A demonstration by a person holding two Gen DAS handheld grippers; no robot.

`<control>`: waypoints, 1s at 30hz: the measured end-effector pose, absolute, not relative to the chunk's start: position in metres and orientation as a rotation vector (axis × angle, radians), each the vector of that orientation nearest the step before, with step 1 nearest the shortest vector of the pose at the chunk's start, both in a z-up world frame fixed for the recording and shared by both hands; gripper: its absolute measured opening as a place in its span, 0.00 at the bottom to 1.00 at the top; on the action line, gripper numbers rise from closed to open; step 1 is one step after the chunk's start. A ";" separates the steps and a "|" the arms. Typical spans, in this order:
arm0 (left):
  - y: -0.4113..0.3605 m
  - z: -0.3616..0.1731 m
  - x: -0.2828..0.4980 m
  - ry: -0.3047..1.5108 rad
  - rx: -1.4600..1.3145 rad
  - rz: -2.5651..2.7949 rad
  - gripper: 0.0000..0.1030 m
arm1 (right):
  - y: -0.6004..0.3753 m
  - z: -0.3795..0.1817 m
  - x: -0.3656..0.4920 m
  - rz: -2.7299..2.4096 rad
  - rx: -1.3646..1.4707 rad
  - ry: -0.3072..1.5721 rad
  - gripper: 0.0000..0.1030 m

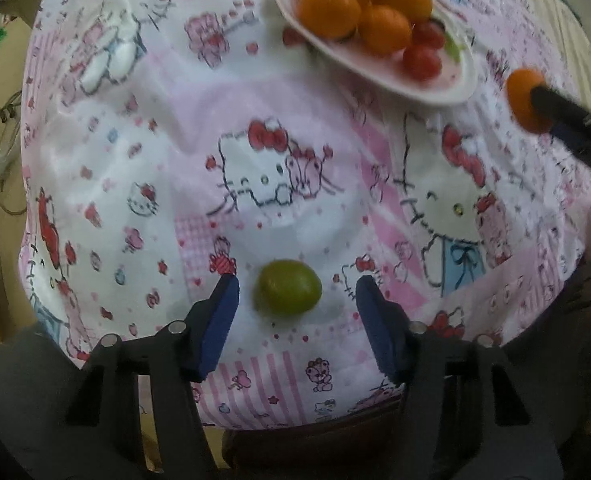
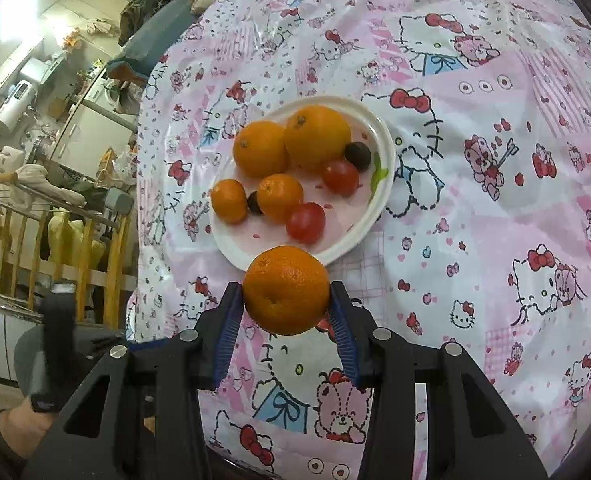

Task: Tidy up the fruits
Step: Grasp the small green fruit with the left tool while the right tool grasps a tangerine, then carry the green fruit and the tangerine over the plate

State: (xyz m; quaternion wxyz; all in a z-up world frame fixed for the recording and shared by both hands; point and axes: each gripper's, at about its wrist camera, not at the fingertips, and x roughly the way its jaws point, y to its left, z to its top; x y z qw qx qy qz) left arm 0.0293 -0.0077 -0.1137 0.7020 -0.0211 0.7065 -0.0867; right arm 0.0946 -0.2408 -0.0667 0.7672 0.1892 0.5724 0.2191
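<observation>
Right now right claw [image 2: 286, 300] pinches an orange [image 2: 286, 290] w/ both pads on its sides, dimple end facing cam, just short of the plate [image 2: 379, 184] ahead. Left claw [image 1: 297, 294] spread wide, green lime [image 1: 288, 287] btwn its fingers on the desk [image 1: 135, 184], untouched; long axis runs finger to finger.

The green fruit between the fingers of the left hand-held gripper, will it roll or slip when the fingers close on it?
The green fruit looks round and smooth, so it may roll on the glossy tablecloth. The open left hand-held gripper flanks it evenly, so slipping seems unlikely.
</observation>
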 end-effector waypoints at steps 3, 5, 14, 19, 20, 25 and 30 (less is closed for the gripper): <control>-0.014 -0.119 0.029 1.566 0.003 -0.178 0.50 | -0.243 -0.065 0.094 0.476 0.418 1.238 0.44; -0.019 -0.120 0.031 1.554 0.029 -0.166 0.45 | -0.244 -0.065 0.094 0.473 0.421 1.240 0.44; -0.023 -0.116 0.027 1.541 0.044 -0.179 0.26 | -0.247 -0.060 0.095 0.478 0.443 1.229 0.44; -0.019 -0.082 0.035 1.480 -0.007 -0.198 0.26 | -0.254 -0.057 0.096 0.472 0.472 1.216 0.44; -0.016 -0.076 0.038 1.466 -0.012 -0.200 0.26 | -0.256 -0.055 0.097 0.470 0.477 1.209 0.44; -0.020 -0.046 0.069 1.388 -0.026 -0.207 0.26 | -0.267 -0.048 0.104 0.449 0.491 1.178 0.44; -0.033 -0.043 0.100 1.352 -0.012 -0.220 0.26 | -0.273 -0.048 0.116 0.427 0.478 1.177 0.44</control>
